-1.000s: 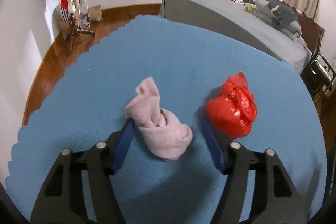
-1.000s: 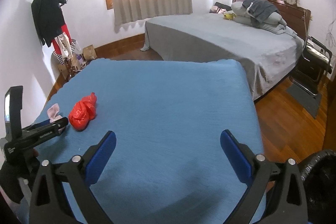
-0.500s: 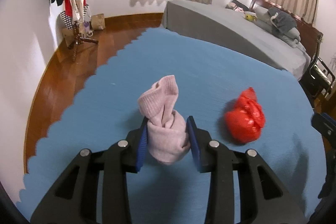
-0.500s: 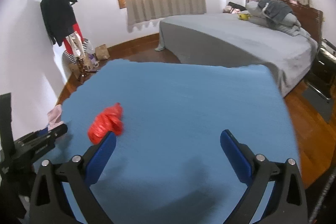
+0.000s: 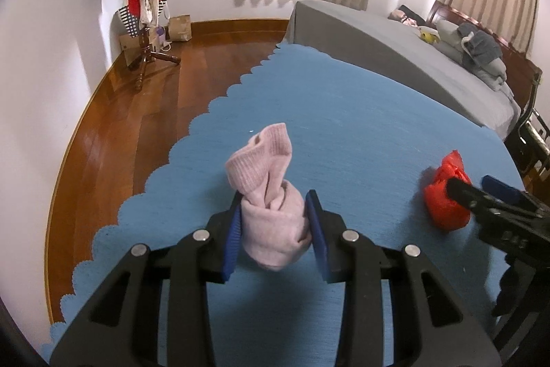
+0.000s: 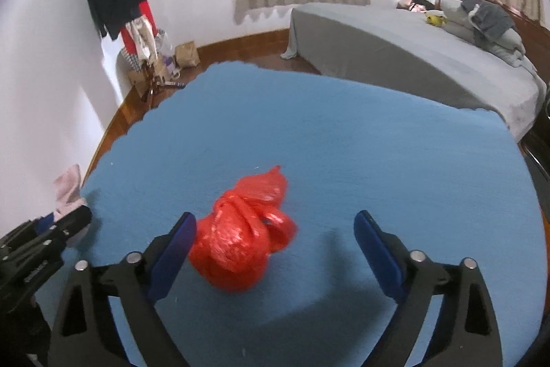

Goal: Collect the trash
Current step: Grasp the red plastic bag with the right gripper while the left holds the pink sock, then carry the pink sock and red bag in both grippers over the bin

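Broadly, we are working over a blue surface with a grey bed behind it and wood floor to one side. Our left hand-held gripper is clamped on a rolled pink sock, its pads pressing both sides of the bundle, near the scalloped edge of the cloth. Our right hand-held gripper has its jaws closing but apart, with the red plastic bag lying between them on the surface, close to the left pad and well clear of the right. We judge the risk lies there: the bag sits off-centre, so the closing pads may push it sideways or catch only a loose fold, and thin crinkled plastic can slip out when lifted. The sock's floppy top could also sag and pull loose if our grip slackens
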